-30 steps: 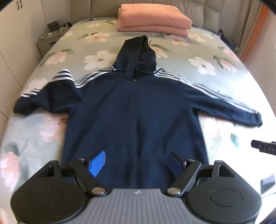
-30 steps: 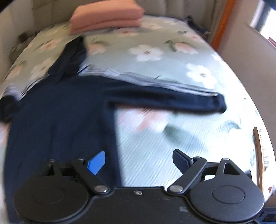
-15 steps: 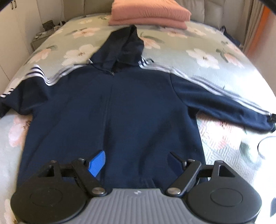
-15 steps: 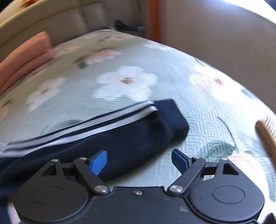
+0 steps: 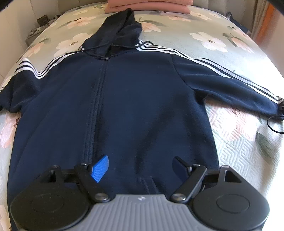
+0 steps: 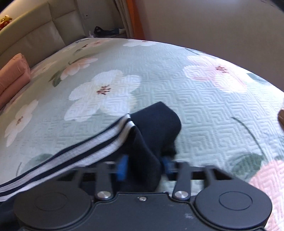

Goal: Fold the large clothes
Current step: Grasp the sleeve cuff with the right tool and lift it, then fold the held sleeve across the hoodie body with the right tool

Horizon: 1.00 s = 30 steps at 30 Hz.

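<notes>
Right tongs (image 6: 143, 166) just closed, pinching cuff (image 6: 156, 122) of soft, limp navy white-striped fleece hoodie (image 5: 142, 99); left tongs (image 5: 140, 167) agape over hem, lower centre; bunches easily.

Hoodie (image 5: 142, 106) and blanket (image 5: 149, 7) on bed (image 5: 230, 145)

One hoodie (image 5: 138, 106), one bedspread (image 6: 177, 85), two folded blankets (image 5: 147, 5).

Right tongs (image 6: 143, 166) just closed on striped navy sleeve cuff (image 6: 156, 128), floral bedspread (image 6: 195, 92) beneath.
</notes>
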Available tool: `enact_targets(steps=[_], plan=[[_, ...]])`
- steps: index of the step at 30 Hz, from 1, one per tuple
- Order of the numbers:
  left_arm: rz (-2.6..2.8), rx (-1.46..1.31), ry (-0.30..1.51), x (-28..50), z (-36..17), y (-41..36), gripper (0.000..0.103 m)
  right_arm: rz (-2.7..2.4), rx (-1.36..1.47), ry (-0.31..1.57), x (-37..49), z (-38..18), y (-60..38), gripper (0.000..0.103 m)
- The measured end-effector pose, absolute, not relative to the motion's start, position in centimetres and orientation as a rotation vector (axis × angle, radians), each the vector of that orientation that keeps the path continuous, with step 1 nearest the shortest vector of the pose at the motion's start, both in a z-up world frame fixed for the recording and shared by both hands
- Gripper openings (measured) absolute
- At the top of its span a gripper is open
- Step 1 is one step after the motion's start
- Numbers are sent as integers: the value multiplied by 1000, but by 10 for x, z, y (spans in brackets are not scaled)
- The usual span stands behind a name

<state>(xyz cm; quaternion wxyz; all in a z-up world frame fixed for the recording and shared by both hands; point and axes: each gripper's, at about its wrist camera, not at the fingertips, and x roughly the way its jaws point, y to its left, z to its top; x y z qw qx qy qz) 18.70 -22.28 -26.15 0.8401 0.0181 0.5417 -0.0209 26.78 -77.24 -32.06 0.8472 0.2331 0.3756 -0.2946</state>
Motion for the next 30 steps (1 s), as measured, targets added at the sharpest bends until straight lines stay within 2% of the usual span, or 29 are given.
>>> enact_targets(steps=[5,9,16,22,24,25,26,30], plan=[[-43,12,1128,187,-258,-204,81,-564,286,713,275,-276,-714,25],[-36,-14,1100,189,-251,-178,79,-427,146,629,280,-228,-630,25],[29,-38,1038,196,-237,-107,79,-72,158,551,306,-173,-444,25],[116,-33,979,214,-229,-42,79,211,202,599,334,-174,-286,25],[145,-23,969,223,-232,-23,80,304,182,676,343,-189,-243,31],[151,-19,966,228,-235,-15,80,354,157,731,348,-200,-223,56],[157,-14,965,233,-238,-8,80,390,131,777,350,-212,-208,70],[139,-2,957,256,-252,10,79,358,9,845,338,-242,-199,67]])
